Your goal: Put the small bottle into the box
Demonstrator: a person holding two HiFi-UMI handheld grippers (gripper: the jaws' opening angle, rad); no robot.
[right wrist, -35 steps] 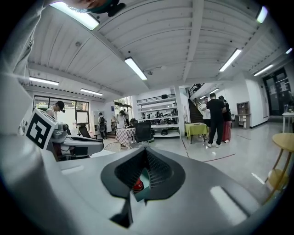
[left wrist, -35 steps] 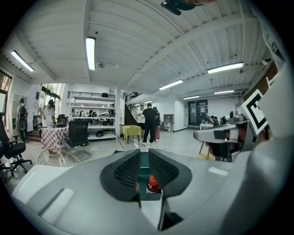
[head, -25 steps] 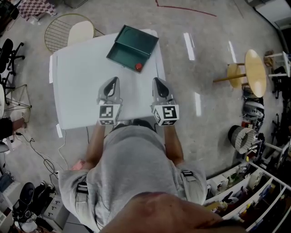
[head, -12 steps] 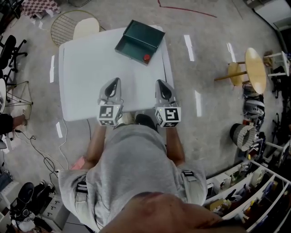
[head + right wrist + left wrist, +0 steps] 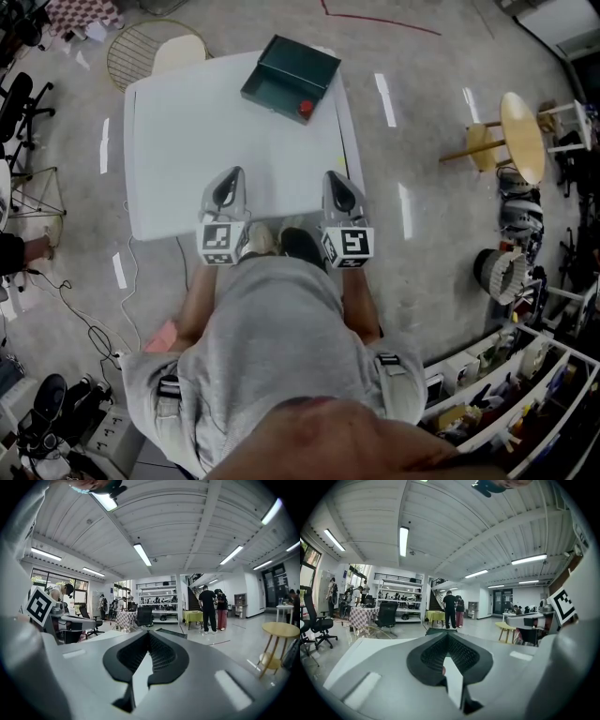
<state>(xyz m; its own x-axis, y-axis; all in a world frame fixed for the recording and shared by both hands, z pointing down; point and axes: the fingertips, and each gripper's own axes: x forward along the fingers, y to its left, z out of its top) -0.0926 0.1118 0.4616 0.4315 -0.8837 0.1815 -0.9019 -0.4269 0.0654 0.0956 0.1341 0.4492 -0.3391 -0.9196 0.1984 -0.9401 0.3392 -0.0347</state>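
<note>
A dark green open box (image 5: 289,80) sits at the far end of the white table (image 5: 178,141). The small red bottle (image 5: 305,109) stands on the table just outside the box's near right corner. My left gripper (image 5: 228,183) and right gripper (image 5: 339,185) hover side by side over the table's near part, well short of the bottle. Both point toward the box. In the left gripper view the gripper (image 5: 446,637) has its jaws together with nothing held. The right gripper (image 5: 149,637) looks the same in its own view, and the box (image 5: 171,632) shows as a thin dark shape beyond it.
A wire-backed chair (image 5: 159,56) stands behind the table's far left corner. A round wooden stool (image 5: 520,136) is off to the right, with cluttered shelves (image 5: 506,394) at the lower right. Office chairs (image 5: 19,103) and cables line the left. People (image 5: 211,609) stand far off.
Both grippers have drawn back together from the middle of the table toward its near edge, and the box and bottle now lie farther ahead. The jaws have stayed together.
</note>
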